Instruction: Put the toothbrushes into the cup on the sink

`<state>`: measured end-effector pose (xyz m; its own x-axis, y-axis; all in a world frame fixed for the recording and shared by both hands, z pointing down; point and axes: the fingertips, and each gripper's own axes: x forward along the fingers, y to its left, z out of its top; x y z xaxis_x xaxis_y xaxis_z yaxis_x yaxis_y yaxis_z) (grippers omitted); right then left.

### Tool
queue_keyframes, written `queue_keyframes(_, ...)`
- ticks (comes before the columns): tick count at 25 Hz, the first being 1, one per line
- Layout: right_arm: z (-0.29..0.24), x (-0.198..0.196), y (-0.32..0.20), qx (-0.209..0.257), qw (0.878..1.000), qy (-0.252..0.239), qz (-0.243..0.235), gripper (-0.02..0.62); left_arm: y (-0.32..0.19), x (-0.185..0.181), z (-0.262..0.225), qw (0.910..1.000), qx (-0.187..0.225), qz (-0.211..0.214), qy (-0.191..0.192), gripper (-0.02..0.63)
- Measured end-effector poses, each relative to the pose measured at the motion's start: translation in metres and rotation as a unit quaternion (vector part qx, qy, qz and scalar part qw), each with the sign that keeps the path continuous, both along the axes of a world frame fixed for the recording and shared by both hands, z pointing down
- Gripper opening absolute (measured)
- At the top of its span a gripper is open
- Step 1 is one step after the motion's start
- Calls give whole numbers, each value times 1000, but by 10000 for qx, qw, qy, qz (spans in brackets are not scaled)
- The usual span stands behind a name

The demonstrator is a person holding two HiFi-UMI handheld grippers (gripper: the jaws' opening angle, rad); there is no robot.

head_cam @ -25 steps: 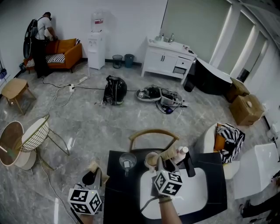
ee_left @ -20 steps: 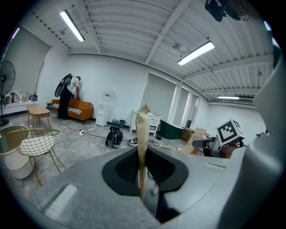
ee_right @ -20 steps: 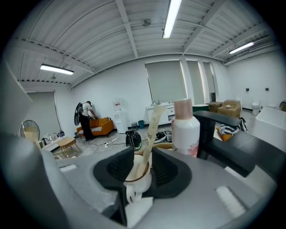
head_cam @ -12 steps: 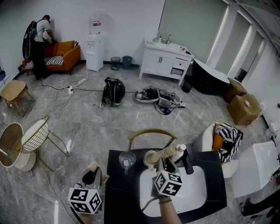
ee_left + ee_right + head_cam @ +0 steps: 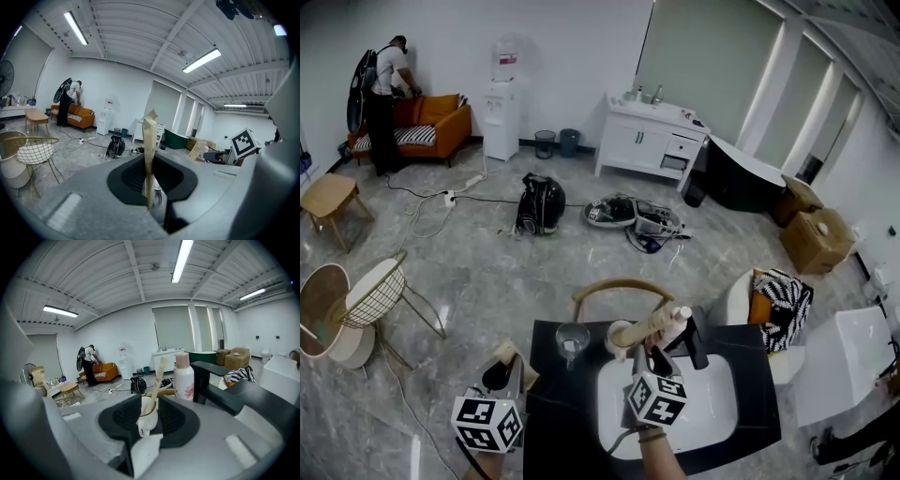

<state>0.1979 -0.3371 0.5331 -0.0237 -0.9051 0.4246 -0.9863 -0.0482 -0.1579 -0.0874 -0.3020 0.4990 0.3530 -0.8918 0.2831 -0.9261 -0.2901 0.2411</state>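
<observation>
**Left claw** [image 5: 149, 176]: nearly closed, gripping a beige toothbrush [image 5: 149, 136] that stands upright between my pads, just off the left edge of the black bench [image 5: 555, 412].

**Right claw** [image 5: 149, 405]: wide open, though the jaws have just eased slightly inward. The pads touch nothing.

**Containers:** the white cup [image 5: 146, 416] shows in the gap just ahead of my right tips. It holds a second toothbrush [image 5: 158, 373] leaning up and rightward. A bottle [image 5: 183, 376] and a black faucet [image 5: 213, 383] stand to its right, and a glass [image 5: 573, 341] to its left.

**Pose:** my right forearm [image 5: 661, 459] reaches over the sink [image 5: 703, 412], with the claw tilted gently downward.
</observation>
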Motion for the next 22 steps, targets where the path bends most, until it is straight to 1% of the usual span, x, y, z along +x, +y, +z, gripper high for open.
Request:
queue_keyframes(7, -13, -7, 26, 160, 9998, 132, 65, 66, 7, 12, -11, 9997, 146, 146, 112, 38)
queue_keyframes(10, -16, -8, 37, 161, 9997, 162, 79, 27, 12, 16, -16, 9996, 190, 173, 138, 38)
queue_keyframes(15, -22, -13, 52, 200, 9997, 151, 45, 5, 21, 19, -23, 9993, 264, 205, 157, 38)
queue_keyframes(22, -41, -26, 70, 367, 9991, 167, -110, 3, 30, 23, -40, 9982, 473, 287, 233, 38)
